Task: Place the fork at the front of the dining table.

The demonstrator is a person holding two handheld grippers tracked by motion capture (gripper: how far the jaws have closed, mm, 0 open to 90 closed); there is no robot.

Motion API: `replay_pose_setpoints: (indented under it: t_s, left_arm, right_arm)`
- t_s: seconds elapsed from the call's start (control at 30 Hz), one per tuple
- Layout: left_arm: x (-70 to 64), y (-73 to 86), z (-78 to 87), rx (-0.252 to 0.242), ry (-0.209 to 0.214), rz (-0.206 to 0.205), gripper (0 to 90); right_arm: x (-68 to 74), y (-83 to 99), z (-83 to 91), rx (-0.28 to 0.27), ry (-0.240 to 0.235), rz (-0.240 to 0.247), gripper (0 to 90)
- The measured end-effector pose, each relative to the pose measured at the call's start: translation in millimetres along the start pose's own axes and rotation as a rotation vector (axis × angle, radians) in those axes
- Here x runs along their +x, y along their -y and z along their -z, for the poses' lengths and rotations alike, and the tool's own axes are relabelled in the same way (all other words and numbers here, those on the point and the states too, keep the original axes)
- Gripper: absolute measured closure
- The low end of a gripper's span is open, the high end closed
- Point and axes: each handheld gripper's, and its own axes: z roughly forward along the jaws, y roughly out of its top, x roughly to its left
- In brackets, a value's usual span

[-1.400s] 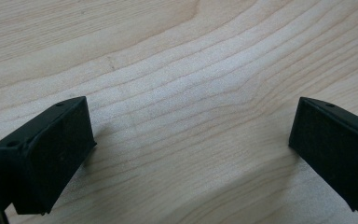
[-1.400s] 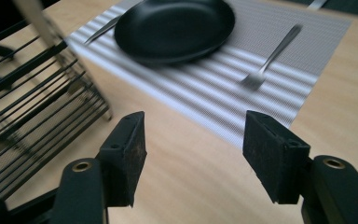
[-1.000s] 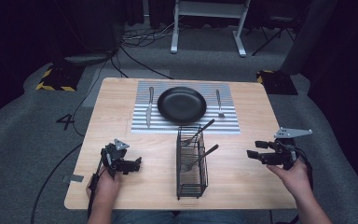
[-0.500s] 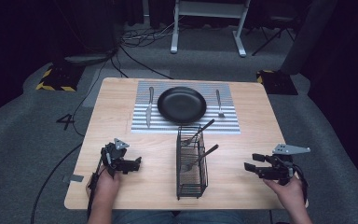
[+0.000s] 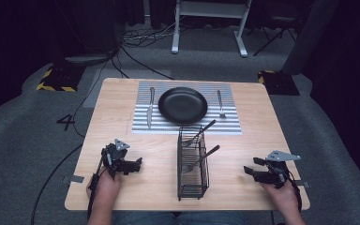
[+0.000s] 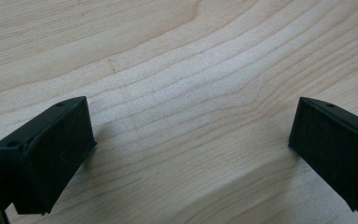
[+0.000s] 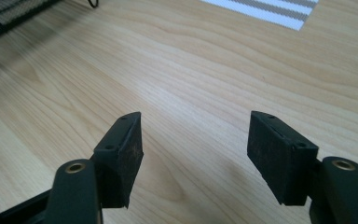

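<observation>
Both grippers sat low near the table's front edge, jaws wide apart and holding nothing. The left gripper (image 5: 130, 165) and right gripper (image 5: 254, 172) waited on either side of the wire rack (image 5: 192, 161), likely so either could reach in. Two forks, I think, leaned inside the rack.

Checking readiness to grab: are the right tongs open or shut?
Open: the right tongs show a wide gap between their jaws, bare table between them.
</observation>
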Motion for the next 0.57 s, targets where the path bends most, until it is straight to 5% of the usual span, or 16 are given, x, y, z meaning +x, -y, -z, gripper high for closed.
replay_pose_setpoints:
  t_s: [0.23,0.3,0.47,0.57]
  left_arm:
    - [0.0,0.0,0.2,0.001,0.0,0.0,0.0]
    - [0.0,0.1,0.1,0.001,0.0,0.0,0.0]
    - [-0.3,0.6,0.4,-0.001,-0.002,0.002,0.0]
    - [-0.2,0.6,0.5,0.0,-0.002,0.001,0.0]
  right_arm:
    - [-4.7,5.6,-9.1,0.046,0.036,0.034,31.3]
    - [-3.9,8.4,-11.4,0.024,0.044,0.078,26.0]
    - [-7.3,6.5,-16.9,0.046,0.072,0.048,8.0]
    - [-7.5,6.1,-17.5,0.05,0.076,0.043,7.7]
